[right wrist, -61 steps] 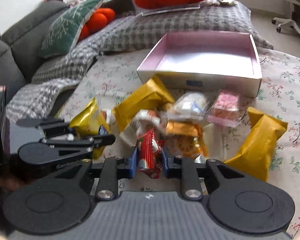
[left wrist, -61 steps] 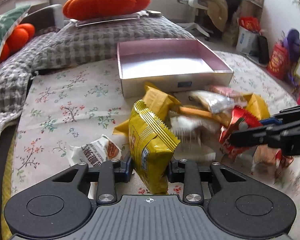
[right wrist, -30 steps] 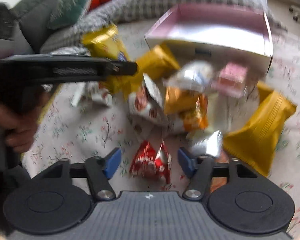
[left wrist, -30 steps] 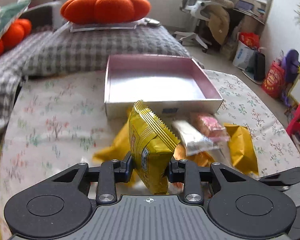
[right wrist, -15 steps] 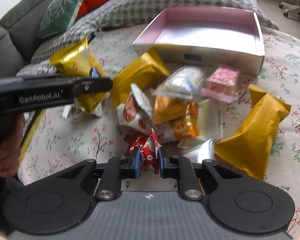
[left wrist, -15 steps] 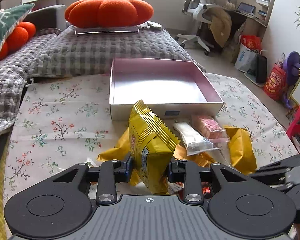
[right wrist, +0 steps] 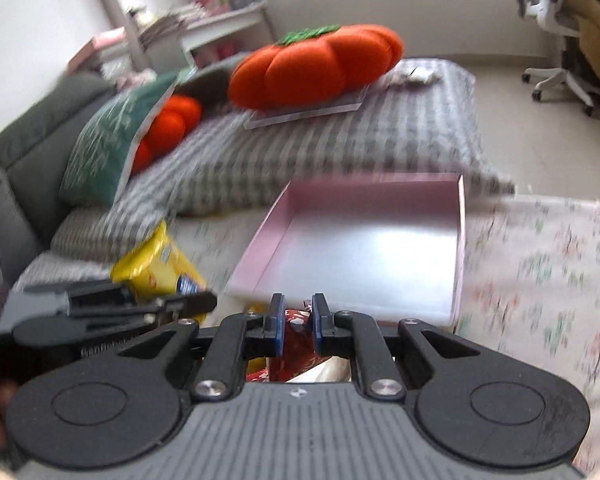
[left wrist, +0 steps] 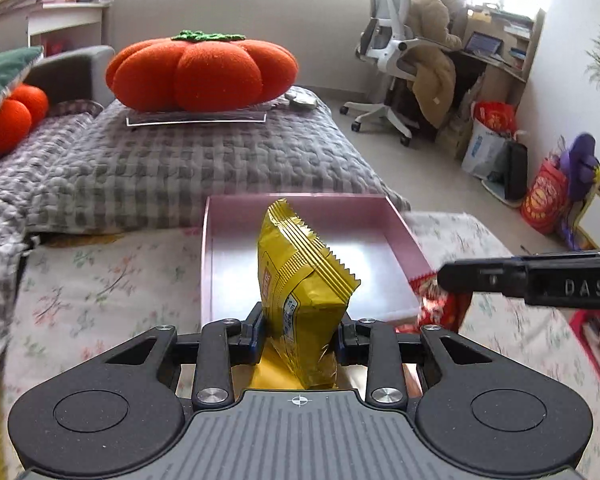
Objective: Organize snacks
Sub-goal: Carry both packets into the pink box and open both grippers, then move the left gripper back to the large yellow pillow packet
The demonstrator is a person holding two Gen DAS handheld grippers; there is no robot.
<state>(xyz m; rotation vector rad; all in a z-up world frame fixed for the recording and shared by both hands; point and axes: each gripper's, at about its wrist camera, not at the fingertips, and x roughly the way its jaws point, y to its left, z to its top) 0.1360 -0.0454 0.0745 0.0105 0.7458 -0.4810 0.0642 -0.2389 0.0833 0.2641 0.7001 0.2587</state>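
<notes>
Two wrist fisheyes, both tilted down & fwd along my fingers. Left cam sits just behind the left gripper (left wrist: 300, 338), facing the pink tray (left wrist: 414, 254) nearly head-on from its near short edge, room beyond: pumpkin cushion (left wrist: 202, 74) dead ahead, office chair (left wrist: 396, 56) far right. Right cam rides behind the right gripper (right wrist: 297, 326), close to the tray's (right wrist: 460, 240) near edge, looking from further right and angled left toward the sofa. Shared ground: tray, grey checked blanket (left wrist: 180, 168), cushion (right wrist: 312, 66), chair, floral cloth (right wrist: 540, 264). Each cam catches the other gripper side-on: right one at left cam's right edge, left one at right cam's lower left. Right view blurred.
</notes>
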